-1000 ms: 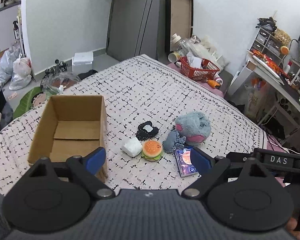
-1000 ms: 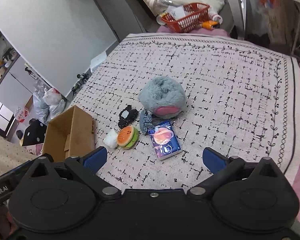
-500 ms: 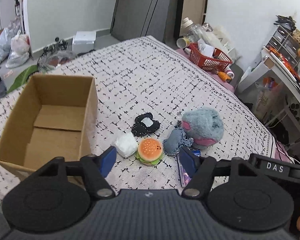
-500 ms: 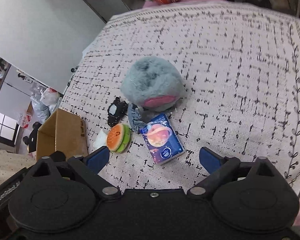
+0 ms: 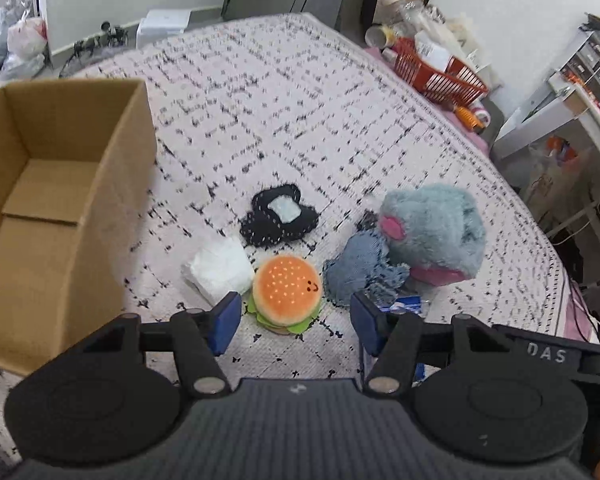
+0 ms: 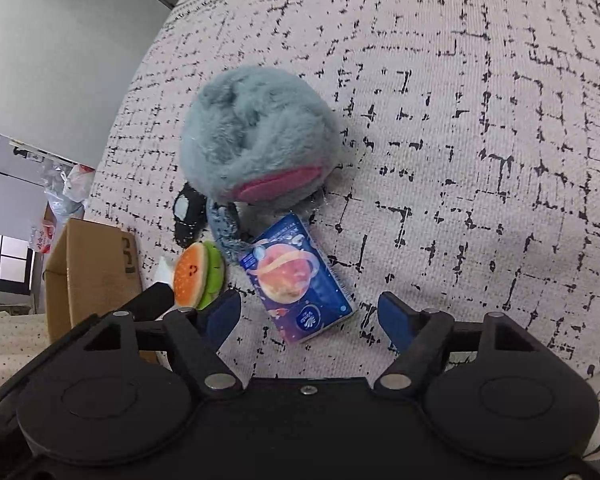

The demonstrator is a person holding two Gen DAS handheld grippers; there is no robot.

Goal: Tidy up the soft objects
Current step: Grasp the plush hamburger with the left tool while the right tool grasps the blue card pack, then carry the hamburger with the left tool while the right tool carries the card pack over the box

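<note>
The burger toy (image 5: pixel 287 294) lies flat on the patterned bedspread (image 5: pixel 300 120), bun side up, straight ahead of my left claw (image 5: pixel 294 322) and centred in the gap between its two blue pads. That claw is spread wide with nothing in it, and I judge it the nearer one, so a short push forward and down should bracket the toy. The toy is round, with no long axis to line up on. A white wad (image 5: pixel 219 271) touches its left side, and a blue-grey rag (image 5: pixel 358 270) sits just to its right, so the pads have little room on either flank. The cardboard box (image 5: pixel 56 208), which looks bare inside, stands off to the left. My right claw (image 6: pixel 310 314) is also spread and holding nothing; it hangs over a planet-print packet (image 6: pixel 298 276), with the grey plush (image 6: pixel 260 144) beyond it.
</note>
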